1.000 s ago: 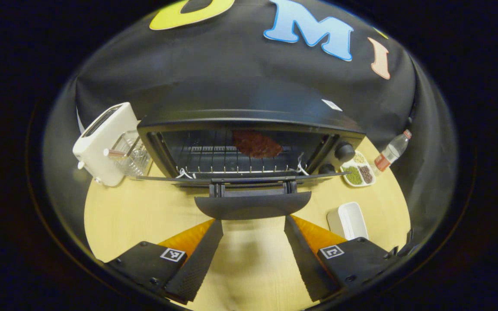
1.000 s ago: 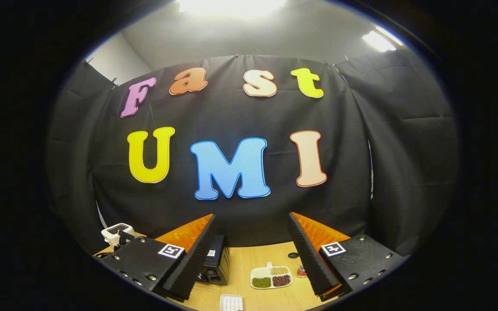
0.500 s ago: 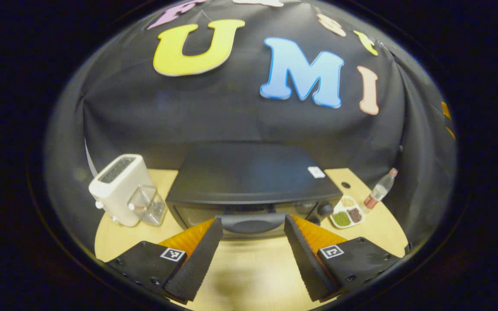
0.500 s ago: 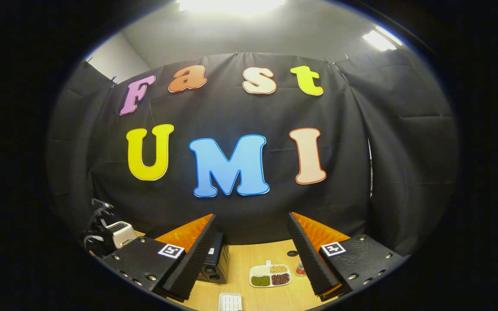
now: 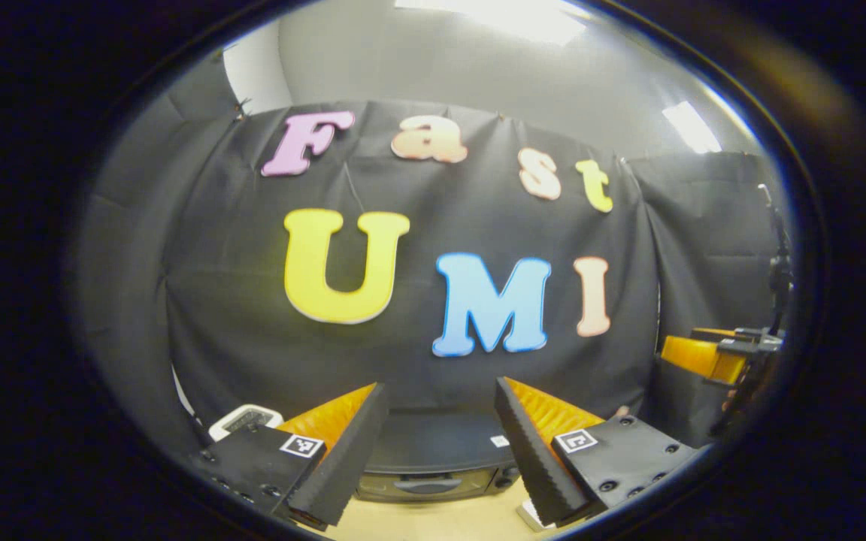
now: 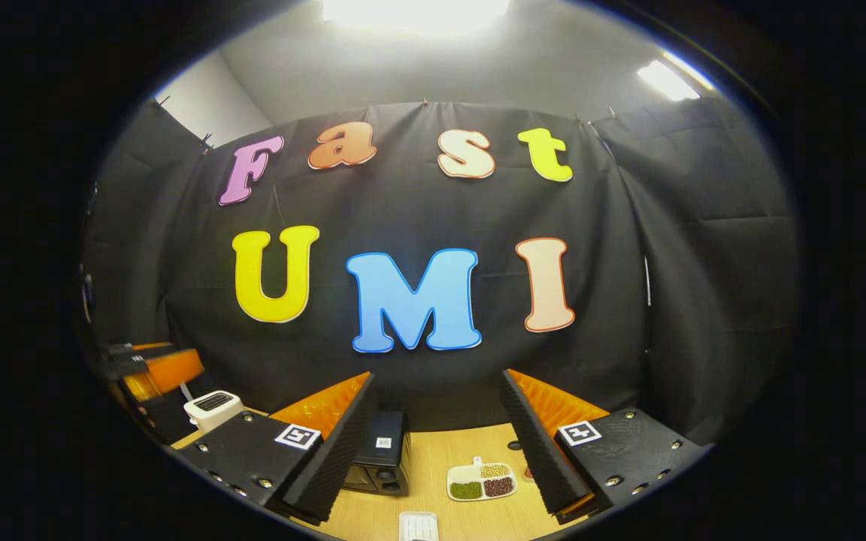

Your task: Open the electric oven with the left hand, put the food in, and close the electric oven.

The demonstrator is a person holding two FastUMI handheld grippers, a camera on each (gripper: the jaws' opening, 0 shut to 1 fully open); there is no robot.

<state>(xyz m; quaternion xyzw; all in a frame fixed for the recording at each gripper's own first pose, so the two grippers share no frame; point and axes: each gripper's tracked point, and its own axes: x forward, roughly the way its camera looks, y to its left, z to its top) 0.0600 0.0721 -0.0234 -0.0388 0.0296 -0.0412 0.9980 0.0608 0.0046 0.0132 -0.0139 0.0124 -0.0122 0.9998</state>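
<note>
The black electric oven (image 5: pixel 433 451) stands on the wooden table, low in the left gripper view, with its door shut and the handle (image 5: pixel 422 487) across the front. The food is hidden. My left gripper (image 5: pixel 439 385) hangs open above and back from the oven, holding nothing. In the right gripper view the oven (image 6: pixel 382 457) shows from its knob side, between the fingers of my right gripper (image 6: pixel 437 376). That gripper is open with nothing in it, high over the table. Each gripper also appears at the edge of the other's view: the left gripper (image 6: pixel 155 368) and the right gripper (image 5: pixel 711 353).
A white toaster (image 6: pixel 211 406) stands left of the oven. Right of the oven lie a divided plate of beans (image 6: pixel 482 485) and a white box (image 6: pixel 418 526) nearer the front. The wooden table (image 6: pixel 433 458) reaches back to the black cloth wall.
The oven door, open a second ago with the brown food on the rack, is now shut. My left gripper has risen, drawn back and tilted up. The right gripper has barely moved.
</note>
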